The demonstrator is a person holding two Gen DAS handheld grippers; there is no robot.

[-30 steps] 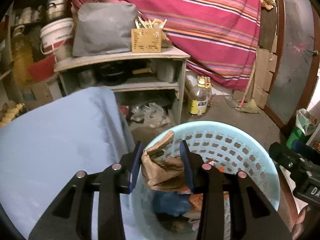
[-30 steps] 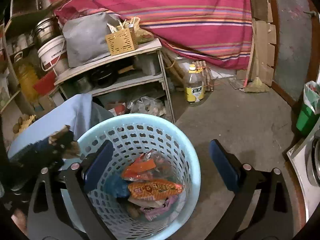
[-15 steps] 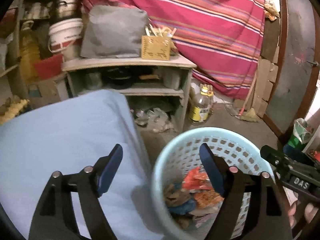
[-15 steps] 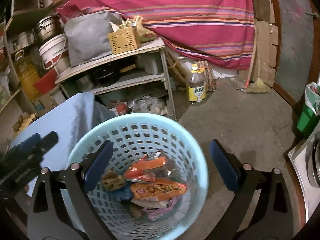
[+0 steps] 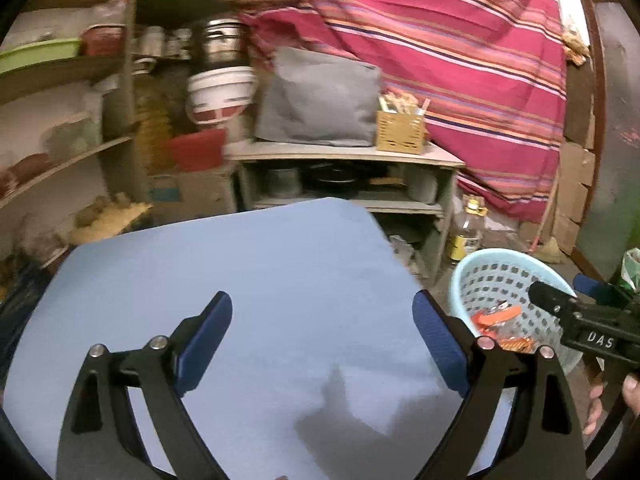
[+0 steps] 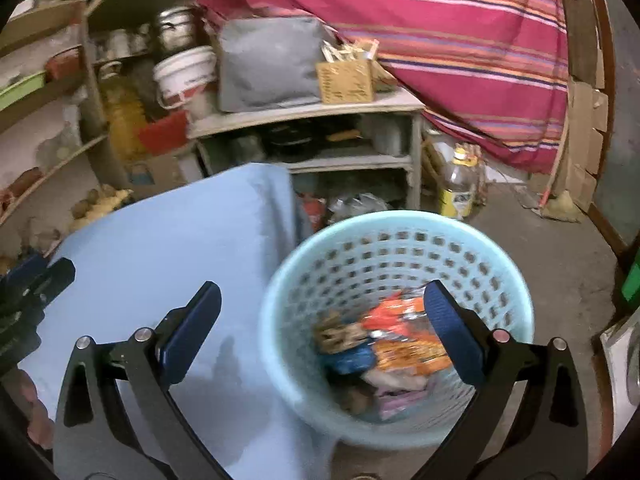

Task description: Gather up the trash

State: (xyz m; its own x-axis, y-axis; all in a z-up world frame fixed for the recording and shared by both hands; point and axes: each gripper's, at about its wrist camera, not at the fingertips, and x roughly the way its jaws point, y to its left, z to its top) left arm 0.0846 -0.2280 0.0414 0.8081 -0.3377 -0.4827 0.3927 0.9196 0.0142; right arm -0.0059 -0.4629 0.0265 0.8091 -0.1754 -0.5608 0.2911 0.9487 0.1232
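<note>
Both tongs gape apart and hold nothing: the left tongs [image 5: 322,344] hang over the blue-covered bench [image 5: 248,280], and the right tongs [image 6: 320,324] straddle its edge and the basket [image 6: 400,224]. The trash [image 6: 384,344] lies in the basket bottom, under the right tongs' right finger. The bench shows nothing to collect, so I judge the next step is a wide-apart sweep, steering off the basket rim; open floor [image 6: 560,248] lies right.
</note>
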